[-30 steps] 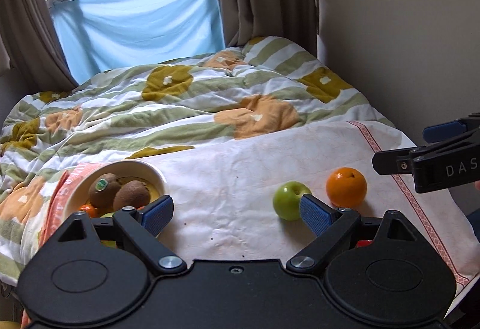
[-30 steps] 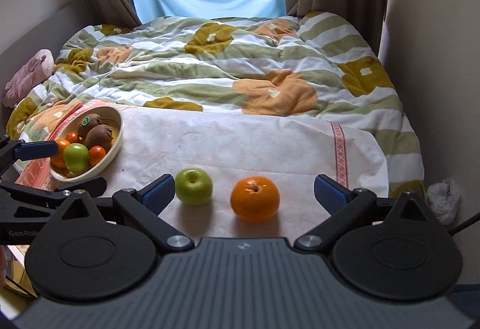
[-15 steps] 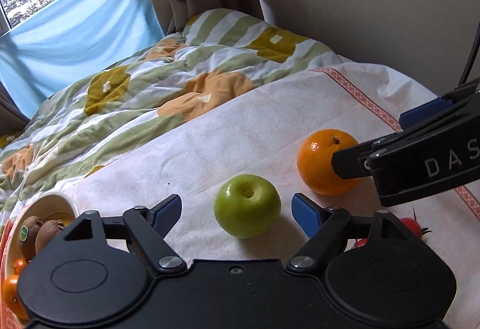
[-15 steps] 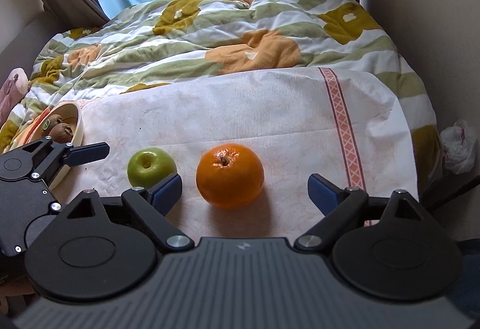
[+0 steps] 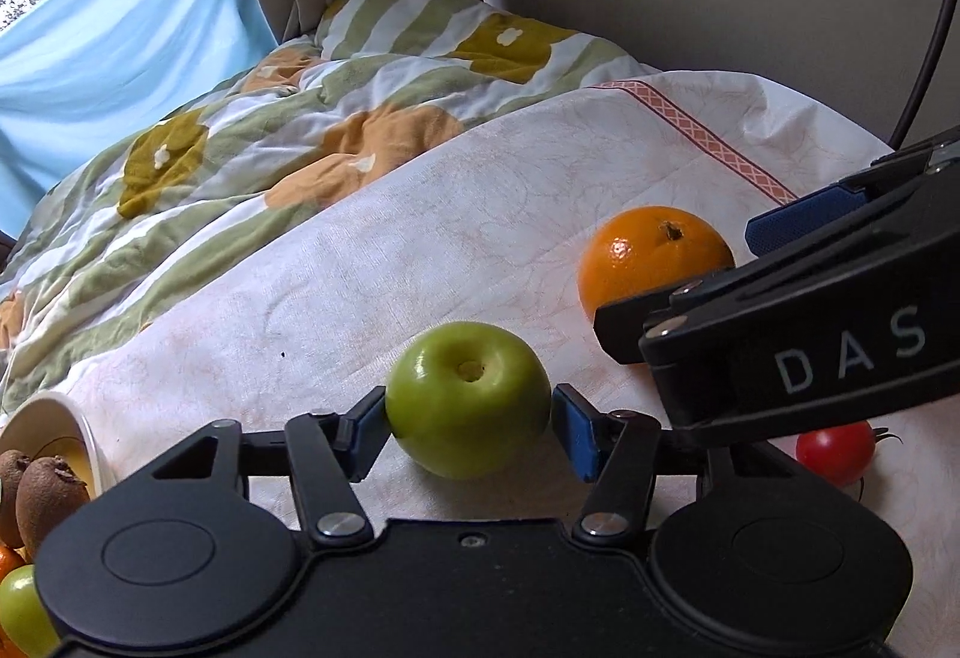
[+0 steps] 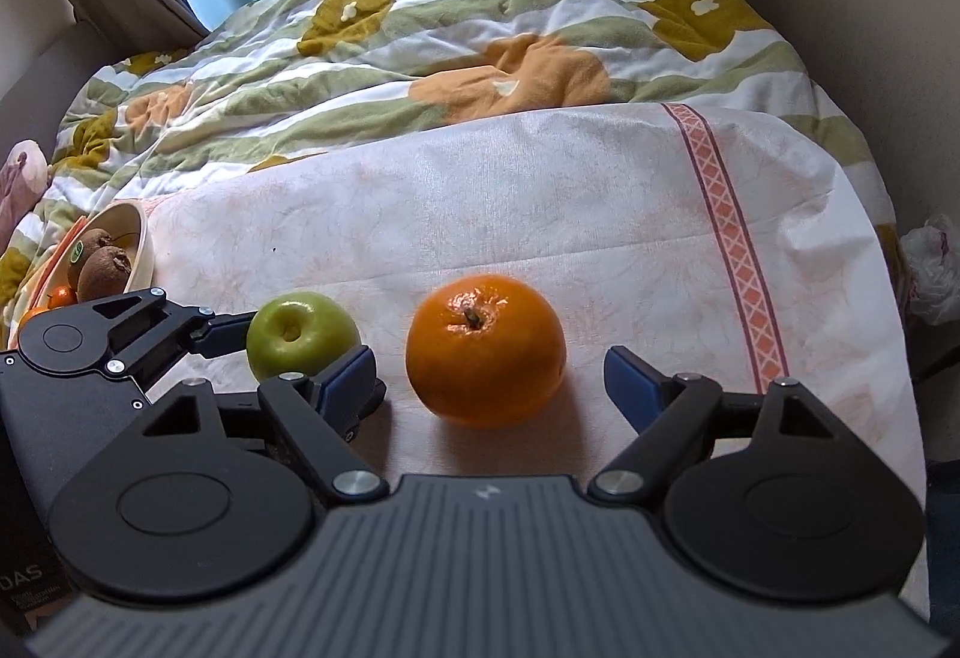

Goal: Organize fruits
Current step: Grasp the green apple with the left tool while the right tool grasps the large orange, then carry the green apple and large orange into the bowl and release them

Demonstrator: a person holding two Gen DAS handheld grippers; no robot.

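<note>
A green apple [image 5: 468, 394] rests on the white cloth [image 5: 420, 238], stem dimple up. My left gripper [image 5: 471, 424] straddles it, jaws closing, and both blue pads touch the apple's sides. To its right lies an orange [image 6: 486, 352] between the fingers of my right gripper [image 6: 489, 382]. Those jaws stand wide and are closing slightly, with a gap on each side of the orange. At the far left a cream bowl [image 6: 143, 244] holds kiwis [image 6: 105, 265], small oranges and another green apple.
A red cherry tomato [image 5: 837, 451] sits on the cloth near the front right, under the right gripper's body. A striped floral quilt [image 6: 480, 27] covers the bed behind. A wall runs along the right; a plastic bag [image 6: 936, 274] lies beyond the bed's edge.
Both grippers have come down close to the cloth. The left jaws have narrowed from wide apart onto the green apple. The right gripper now has the orange between its fingers.
</note>
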